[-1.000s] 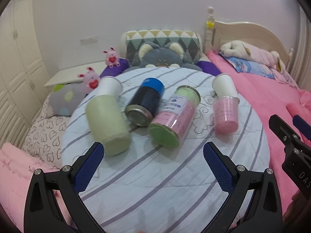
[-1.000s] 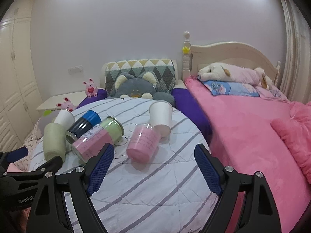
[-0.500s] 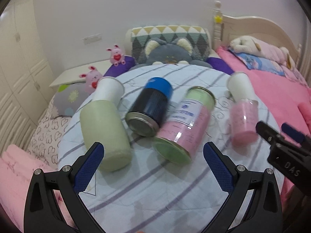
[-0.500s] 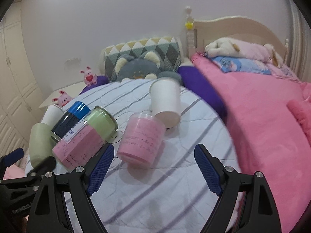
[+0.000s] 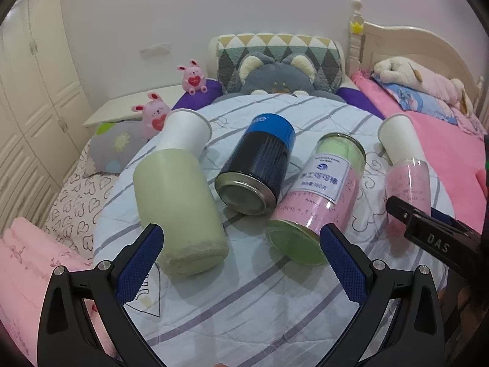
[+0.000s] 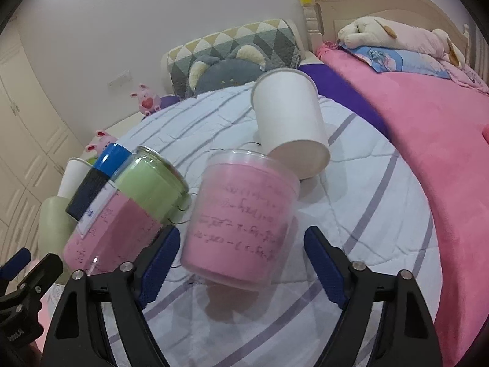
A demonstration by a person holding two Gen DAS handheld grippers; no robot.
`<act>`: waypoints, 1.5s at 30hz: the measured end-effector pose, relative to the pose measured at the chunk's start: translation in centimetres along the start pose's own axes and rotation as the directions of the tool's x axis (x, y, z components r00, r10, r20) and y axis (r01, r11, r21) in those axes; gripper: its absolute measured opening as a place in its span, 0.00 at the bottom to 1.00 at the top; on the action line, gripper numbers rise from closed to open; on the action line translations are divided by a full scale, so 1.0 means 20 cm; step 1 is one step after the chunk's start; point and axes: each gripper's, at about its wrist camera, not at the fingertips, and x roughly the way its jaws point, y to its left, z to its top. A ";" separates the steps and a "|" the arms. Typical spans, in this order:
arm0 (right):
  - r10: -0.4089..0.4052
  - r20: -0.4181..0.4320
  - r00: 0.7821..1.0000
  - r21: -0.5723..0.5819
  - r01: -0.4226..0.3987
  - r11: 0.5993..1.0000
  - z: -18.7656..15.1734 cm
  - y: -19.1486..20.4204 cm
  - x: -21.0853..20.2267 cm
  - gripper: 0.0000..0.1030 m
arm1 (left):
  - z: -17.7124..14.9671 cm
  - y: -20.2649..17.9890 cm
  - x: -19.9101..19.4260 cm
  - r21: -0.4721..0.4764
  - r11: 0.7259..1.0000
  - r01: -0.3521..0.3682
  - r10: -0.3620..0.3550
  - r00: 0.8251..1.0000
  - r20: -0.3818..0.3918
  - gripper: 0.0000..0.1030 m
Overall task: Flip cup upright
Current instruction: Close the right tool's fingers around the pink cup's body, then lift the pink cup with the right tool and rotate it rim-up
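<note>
Between our right gripper's spread fingers now lies the pink cup, tipped on its side on the striped cloth; half a second ago it sat well ahead of them. We have closed in, jaws wide and not yet touching it, so the grasp looks imminent. Our left gripper is open too, nearer the green cup and the cans than before, holding nothing.

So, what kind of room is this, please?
Most likely a bedroom, perhaps a child's. A bed with a pink blanket and a cream headboard stands at the right, plush toys sit along the wall, and wardrobe doors fill the left side.
</note>
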 end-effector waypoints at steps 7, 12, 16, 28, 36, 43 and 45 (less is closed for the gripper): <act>0.004 -0.005 1.000 -0.026 -0.005 1.000 -0.01 -0.01 -0.02 0.60 | -0.03 -0.02 -0.03 0.008 1.000 0.011 -0.011 1.000 -0.011 1.00; 0.006 0.004 1.000 -0.039 -0.006 0.999 -0.04 -0.02 -0.08 0.60 | -0.06 -0.05 -0.08 0.010 1.000 0.027 -0.027 1.000 -0.009 1.00; 0.028 0.003 1.000 -0.048 -0.028 0.998 -0.08 -0.02 -0.13 0.60 | -0.08 -0.09 -0.13 0.016 0.999 0.035 -0.034 0.999 -0.002 1.00; 0.082 -0.019 0.996 -0.066 -0.083 0.994 -0.23 -0.05 -0.23 0.60 | -0.13 -0.18 -0.22 0.029 0.999 0.031 -0.031 1.000 0.000 1.00; 0.124 0.047 0.991 -0.060 -0.122 0.991 -0.23 -0.12 -0.33 0.80 | -0.14 -0.25 -0.29 -0.005 0.999 0.048 -0.048 0.999 0.000 1.00; 0.110 0.087 0.990 -0.093 -0.102 0.990 -0.23 -0.23 -0.42 0.80 | -0.12 -0.41 -0.30 -0.042 0.991 0.124 -0.125 0.992 -0.023 1.00; 0.077 0.099 0.992 -0.111 -0.066 0.992 -0.23 -0.27 -0.44 0.80 | -0.12 -0.48 -0.28 -0.041 0.988 0.147 -0.149 0.988 -0.043 1.00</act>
